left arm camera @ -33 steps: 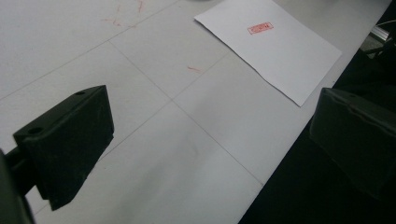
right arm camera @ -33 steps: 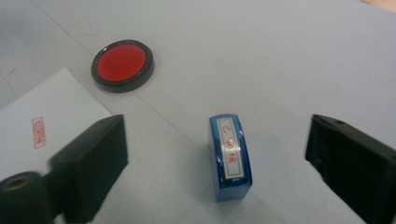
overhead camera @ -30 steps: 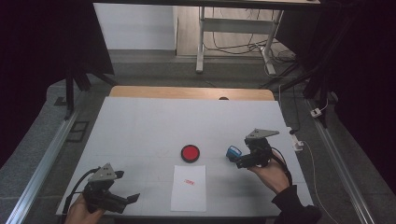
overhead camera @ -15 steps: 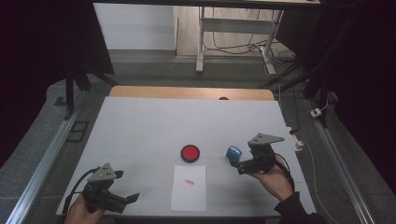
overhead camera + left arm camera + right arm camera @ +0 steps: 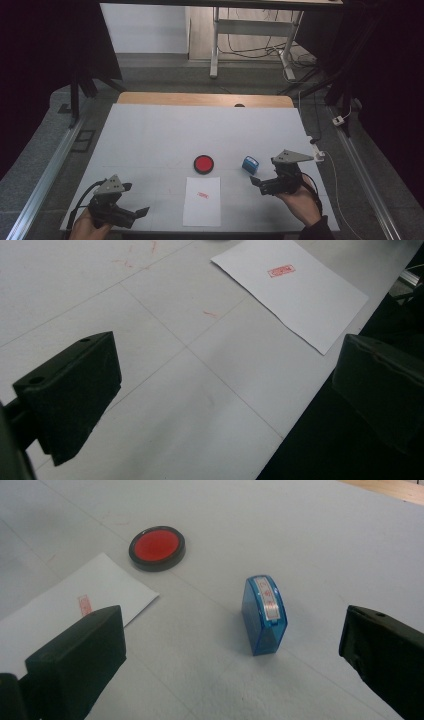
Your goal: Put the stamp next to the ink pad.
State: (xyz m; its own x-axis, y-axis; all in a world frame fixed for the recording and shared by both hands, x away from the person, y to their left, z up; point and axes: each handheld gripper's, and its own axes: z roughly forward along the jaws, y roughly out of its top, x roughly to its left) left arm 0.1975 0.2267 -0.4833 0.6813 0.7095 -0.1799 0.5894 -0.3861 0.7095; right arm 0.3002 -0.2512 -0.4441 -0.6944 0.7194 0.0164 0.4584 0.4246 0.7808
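Two hand-held grippers are in use, both with jaws apart and nothing between them. Right hand-held gripper point(image 5: 261, 183) sits near the right end of the table's near edge, its open jaws pointing toward the blue stamp point(image 5: 250, 164), which stands upright just beyond them, untouched. In the right gripper view the stamp point(image 5: 265, 614) stands between the lines of the two jaws but clear of both. Left hand-held gripper point(image 5: 136, 214) rests at the near left corner of the table point(image 5: 150, 130), jaws spread and idle, well apart from all items.

Sheet of white paper point(image 5: 202, 200) lies at the middle of the near edge and carries one red imprint point(image 5: 202, 195) at its centre; the imprint point(image 5: 281, 271) is also legible in the left gripper view. Round red ink pad point(image 5: 203, 163) lies open just beyond the sheet, left of the stamp.

Assessment: stamping appears done, since the mark is on the paper and the stamp is set down beside the pad. Remaining work, if any, is judged to be tidying or a further imprint, for which the right hand-held gripper is best placed
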